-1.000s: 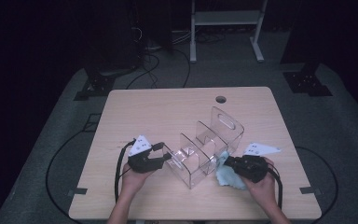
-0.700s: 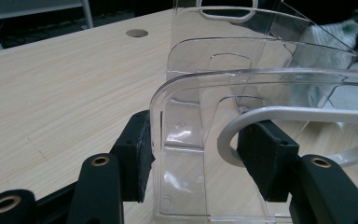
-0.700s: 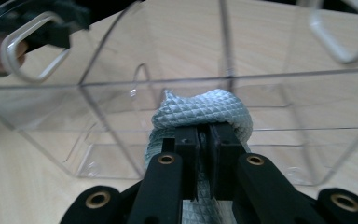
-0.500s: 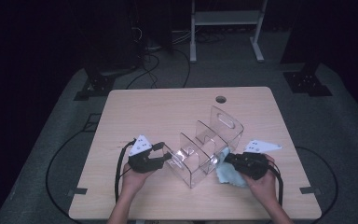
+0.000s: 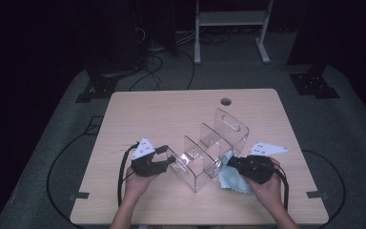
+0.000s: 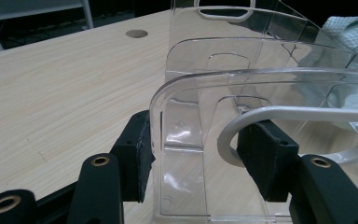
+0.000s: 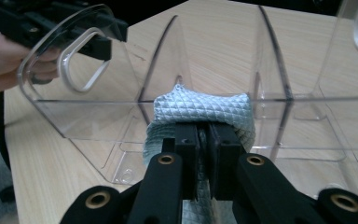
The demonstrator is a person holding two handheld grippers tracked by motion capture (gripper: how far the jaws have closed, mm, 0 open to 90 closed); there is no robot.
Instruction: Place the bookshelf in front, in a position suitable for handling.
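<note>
A clear acrylic organizer (image 5: 212, 143) with upright dividers and handle cutouts stands on the wooden table (image 5: 171, 114). My left gripper (image 5: 170, 156) holds its near end wall (image 6: 186, 116). One jaw presses the wall's outer edge and the other reaches through the handle cutout. My right gripper (image 5: 232, 163) is shut on a light blue quilted cloth (image 5: 231, 179). It holds the cloth (image 7: 200, 107) against the organizer's long side wall (image 7: 279, 70). In the right gripper view, the left gripper (image 7: 93, 44) and a hand show through the clear plastic.
A round cable hole (image 5: 226, 101) sits near the table's far edge. Black cables trail from both grippers off the front edge. Beyond the table are a white shelf frame (image 5: 228, 19) and loose cables on the dark floor (image 5: 152, 67).
The right gripper has shifted slightly toward the organizer, bringing the cloth up against its side wall. The left gripper and organizer have stayed put.
</note>
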